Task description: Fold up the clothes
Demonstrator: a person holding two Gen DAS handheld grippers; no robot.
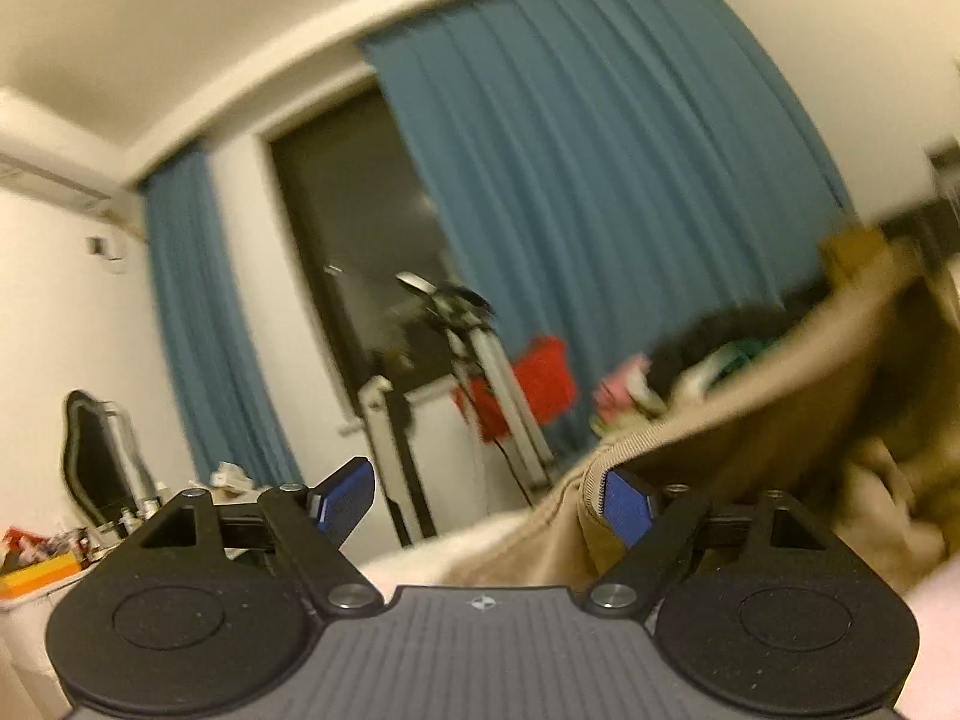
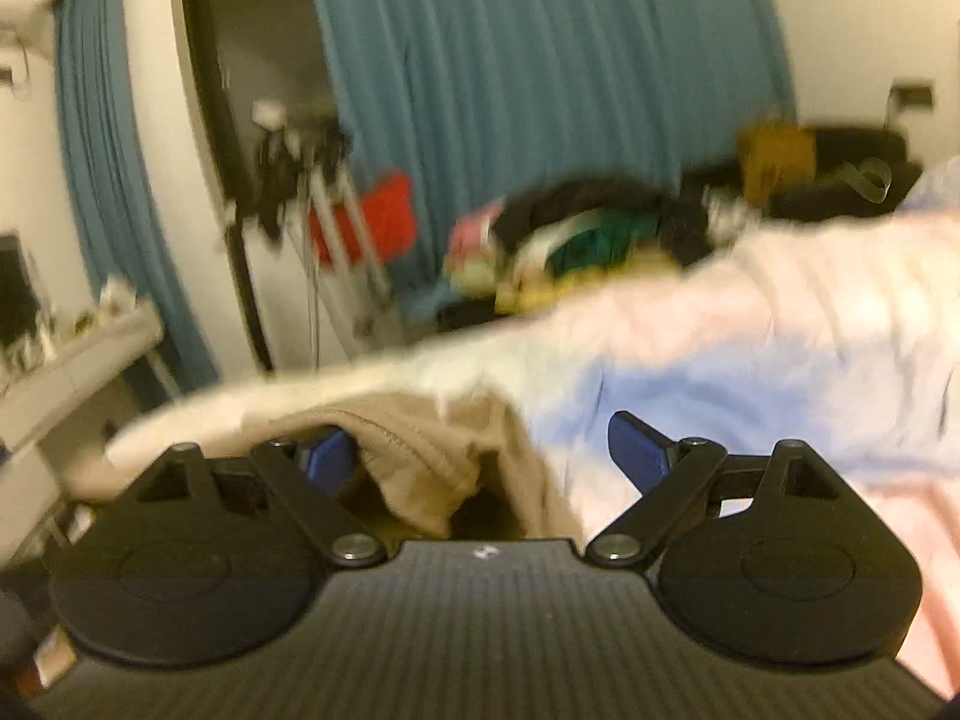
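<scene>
Left hand-held gripper (image 1: 486, 504): fingers wide apart, ribbed hem of the tan garment (image 1: 750, 420) lying against its right pad, not pinched. Right hand-held gripper (image 2: 489, 450): also spread wide, tan cloth bunched between the fingers over the bed (image 2: 780, 312). Judgement: centre a single hem layer before closing; both views blurred.

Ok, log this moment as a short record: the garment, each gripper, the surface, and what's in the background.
garment: tan garment, ribbed hem, draped on the bed
left gripper: open, its right blue pad beside the hem
right gripper: open, tan fabric bunched by its left pad
surface: pale pink and blue bedding
background: blue curtain, dark window, tripod, clothes pile
image quality: motion blur
</scene>
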